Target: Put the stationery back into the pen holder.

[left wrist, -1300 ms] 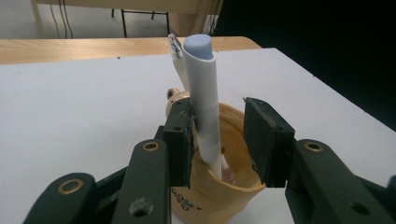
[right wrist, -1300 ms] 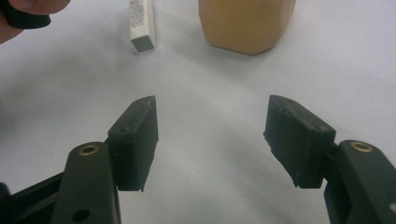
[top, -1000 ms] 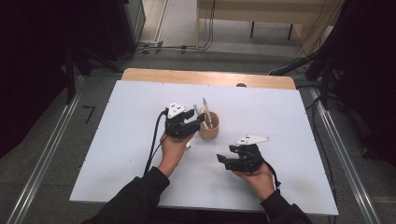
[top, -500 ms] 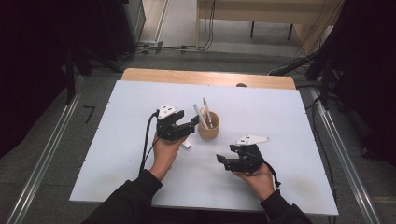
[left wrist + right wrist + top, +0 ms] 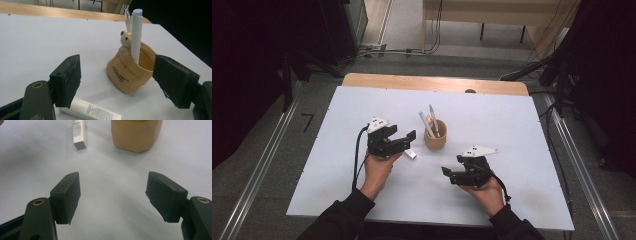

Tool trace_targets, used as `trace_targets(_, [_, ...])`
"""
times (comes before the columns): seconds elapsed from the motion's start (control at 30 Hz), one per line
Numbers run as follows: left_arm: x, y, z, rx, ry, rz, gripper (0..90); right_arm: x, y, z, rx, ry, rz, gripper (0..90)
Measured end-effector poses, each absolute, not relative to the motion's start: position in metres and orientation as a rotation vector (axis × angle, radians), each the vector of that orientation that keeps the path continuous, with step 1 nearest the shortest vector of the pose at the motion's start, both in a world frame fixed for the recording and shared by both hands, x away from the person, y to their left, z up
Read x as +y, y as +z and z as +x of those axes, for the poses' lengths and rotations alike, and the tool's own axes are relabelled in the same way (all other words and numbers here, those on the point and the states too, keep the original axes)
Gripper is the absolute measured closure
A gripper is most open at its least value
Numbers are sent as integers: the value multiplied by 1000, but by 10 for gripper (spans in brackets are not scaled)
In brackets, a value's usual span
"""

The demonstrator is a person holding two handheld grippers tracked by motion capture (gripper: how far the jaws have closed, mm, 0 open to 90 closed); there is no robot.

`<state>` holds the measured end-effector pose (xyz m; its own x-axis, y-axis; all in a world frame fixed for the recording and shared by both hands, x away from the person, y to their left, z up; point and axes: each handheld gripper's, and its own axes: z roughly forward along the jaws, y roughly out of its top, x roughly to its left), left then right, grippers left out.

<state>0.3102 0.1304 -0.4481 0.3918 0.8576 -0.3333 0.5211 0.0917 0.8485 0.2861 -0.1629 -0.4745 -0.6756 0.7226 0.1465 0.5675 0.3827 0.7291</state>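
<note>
A tan cup with a bear figure (image 5: 435,137) stands mid-table and holds two white pens (image 5: 428,123). My left gripper (image 5: 408,142) sits just left of it, pointing at it. Its jaws have just been opening and stand open, apart from the cup (image 5: 130,72) and the pen (image 5: 136,35) ahead of them. A short white tube (image 5: 410,154) lies on the table under that gripper (image 5: 118,72), by its left jaw (image 5: 92,111). My right gripper (image 5: 447,175) hovers nearer the front, pointing left. Its jaws have also just been opening, with nothing between them (image 5: 113,187).
The white tabletop (image 5: 512,120) has bare room on both sides of the cup. A wooden strip (image 5: 432,82) runs along its far edge. In the right gripper view the cup's base (image 5: 136,135) and the tube (image 5: 79,135) lie ahead.
My left gripper has drawn back to the left from the cup and opened, and a second white pen now stands in the cup. The right gripper stayed put.
</note>
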Motion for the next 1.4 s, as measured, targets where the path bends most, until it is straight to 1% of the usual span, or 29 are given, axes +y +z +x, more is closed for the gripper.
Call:
trace_targets(0.4, [151,-462,298,1321,399,1617,181,-158,-475,284,2451,1164,1131,245])
trace_targets(0.87, [164,-474,286,1369,445,1662,175,-147,-477,280,2449,1164,1087,237])
trace_targets(1.07, [171,-479,278,1379,441,1690,175,-136,-479,281,2466,1164,1055,237])
trace_targets(1.4, [180,-478,275,1394,457,1657,175,-112,-482,287,2487,1155,1022,238])
